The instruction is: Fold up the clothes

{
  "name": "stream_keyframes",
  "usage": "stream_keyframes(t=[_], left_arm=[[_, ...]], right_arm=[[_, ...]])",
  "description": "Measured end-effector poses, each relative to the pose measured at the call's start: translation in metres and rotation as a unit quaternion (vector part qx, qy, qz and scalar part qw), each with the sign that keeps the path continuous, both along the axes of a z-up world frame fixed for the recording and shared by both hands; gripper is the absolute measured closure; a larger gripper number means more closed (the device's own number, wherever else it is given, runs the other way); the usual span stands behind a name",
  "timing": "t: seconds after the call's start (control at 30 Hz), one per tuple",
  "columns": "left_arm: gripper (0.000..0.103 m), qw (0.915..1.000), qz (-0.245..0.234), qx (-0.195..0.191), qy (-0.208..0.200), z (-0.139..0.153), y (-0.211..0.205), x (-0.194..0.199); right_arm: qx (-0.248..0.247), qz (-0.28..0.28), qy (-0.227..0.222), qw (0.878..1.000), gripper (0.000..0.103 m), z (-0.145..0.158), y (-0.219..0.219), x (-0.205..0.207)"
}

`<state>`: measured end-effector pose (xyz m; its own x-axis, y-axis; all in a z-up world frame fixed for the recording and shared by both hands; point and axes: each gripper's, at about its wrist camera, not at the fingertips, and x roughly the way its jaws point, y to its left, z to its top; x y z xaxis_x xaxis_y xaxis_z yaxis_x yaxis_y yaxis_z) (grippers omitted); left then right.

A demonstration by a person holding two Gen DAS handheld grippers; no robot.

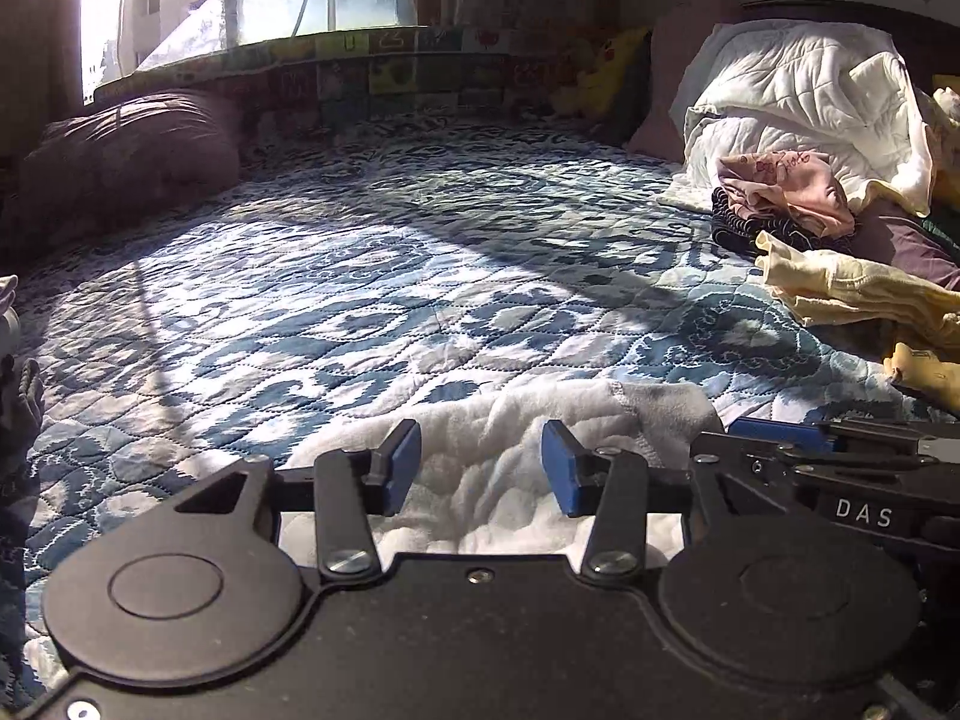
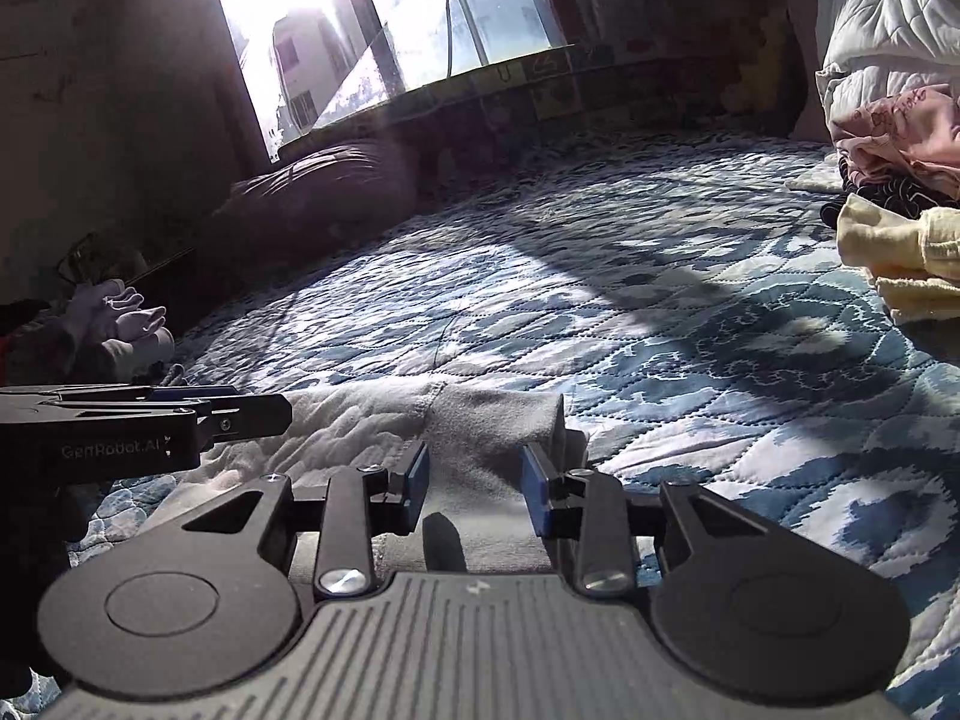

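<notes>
Sunlight from the window falls on a blue-and-white quilted bedspread, where a white fleecy garment lies at the near edge under both tools. Left gripper and right gripper have their blue-padded jaws apart, holding nothing. A crumpled pile of unfolded clothes waits at the right, so most folding seems left.

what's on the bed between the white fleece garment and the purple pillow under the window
Nothing: between the white fleece garment and purple pillow lies only bare blue patterned quilt, clearest in the left wrist view.
</notes>
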<state>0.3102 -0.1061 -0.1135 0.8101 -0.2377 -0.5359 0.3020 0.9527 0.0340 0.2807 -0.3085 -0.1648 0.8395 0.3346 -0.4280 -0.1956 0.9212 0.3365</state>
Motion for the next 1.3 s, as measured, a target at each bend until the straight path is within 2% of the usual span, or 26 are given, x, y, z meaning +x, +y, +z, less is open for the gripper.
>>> stream_keyframes(t=[0.03,0.1,0.2,0.27,0.3,0.37,0.43,0.5,0.57,0.63,0.7,0.8,0.87,0.93,1.0,1.07,1.1,1.13,1.17,1.2,1.23,1.3], left_arm=[[0.059,0.9999,-0.009,0.01,0.007,-0.007,-0.007,0.006],[0.055,0.998,-0.032,0.024,0.048,-0.035,-0.02,0.018],[0.052,0.9989,-0.031,0.03,0.016,-0.06,-0.022,0.014],[0.052,0.9989,-0.031,0.028,0.02,-0.061,-0.021,0.016],[0.052,0.9989,-0.032,0.029,0.021,-0.059,-0.021,0.017],[0.052,0.9985,-0.032,0.027,0.034,-0.053,-0.02,0.019],[0.052,0.998,-0.033,0.025,0.048,-0.045,-0.018,0.022],[0.051,0.9977,-0.036,0.003,0.058,-0.028,-0.008,0.015],[0.049,0.9985,-0.015,-0.041,0.033,-0.013,0.013,-0.003],[0.048,0.995,0.038,-0.091,0.02,-0.007,0.046,-0.019],[0.047,0.9844,0.084,-0.15,0.038,-0.009,0.077,-0.028],[0.046,0.958,0.136,-0.238,0.082,-0.034,0.116,-0.033],[0.045,0.9337,0.17,-0.295,0.111,-0.051,0.14,-0.036],[0.044,0.9099,0.178,-0.354,0.124,-0.06,0.15,-0.035],[0.044,0.8965,0.178,-0.386,0.127,-0.065,0.147,-0.031],[0.046,0.8912,0.167,-0.4,0.134,-0.066,0.139,-0.024],[0.054,0.8909,0.159,-0.401,0.141,-0.066,0.133,-0.021],[0.057,0.8893,0.161,-0.403,0.144,-0.066,0.129,-0.02],[0.06,0.8874,0.167,-0.405,0.145,-0.066,0.126,-0.02],[0.068,0.8856,0.17,-0.407,0.145,-0.066,0.125,-0.019],[0.073,0.8816,0.175,-0.414,0.146,-0.066,0.127,-0.02],[0.078,0.88,0.175,-0.418,0.142,-0.06,0.134,-0.026]], right_arm=[[-0.001,-0.001,0.01,1.0,0.068,-0.003,0.0,0.003],[-0.005,0.001,0.031,1.0,0.067,-0.008,0.002,0.008],[-0.016,0.003,0.048,0.999,0.066,-0.015,0.005,0.014],[-0.027,-0.001,0.05,0.998,0.064,-0.016,0.009,0.014],[-0.031,-0.008,0.053,0.998,0.056,-0.016,0.009,0.014],[-0.022,-0.022,0.055,0.998,0.049,-0.016,0.005,0.012],[-0.002,-0.038,0.043,0.998,0.048,-0.01,-0.003,0.007],[0.026,-0.04,0.05,0.998,0.034,-0.011,-0.011,0.006],[0.064,-0.044,0.07,0.995,0.032,-0.015,-0.02,0.007],[0.105,-0.051,0.09,0.989,0.032,-0.02,-0.029,0.009],[0.15,-0.053,0.103,0.982,0.029,-0.024,-0.036,0.01],[0.202,-0.032,0.119,0.972,0.027,-0.032,-0.037,0.013],[0.193,-0.03,0.118,0.974,0.026,-0.032,-0.032,0.013],[0.185,-0.032,0.116,0.975,0.027,-0.032,-0.028,0.014],[0.19,-0.032,0.115,0.975,0.029,-0.035,-0.027,0.015],[0.181,-0.035,0.115,0.976,0.036,-0.036,-0.025,0.017],[0.182,-0.036,0.114,0.976,0.038,-0.037,-0.024,0.017],[0.182,-0.036,0.113,0.976,0.042,-0.037,-0.024,0.018],[0.19,-0.031,0.115,0.975,0.052,-0.039,-0.025,0.018],[0.198,-0.029,0.118,0.973,0.059,-0.041,-0.026,0.019],[0.204,-0.029,0.117,0.971,0.06,-0.042,-0.027,0.019],[0.215,-0.023,0.107,0.97,0.066,-0.039,-0.026,0.017]])
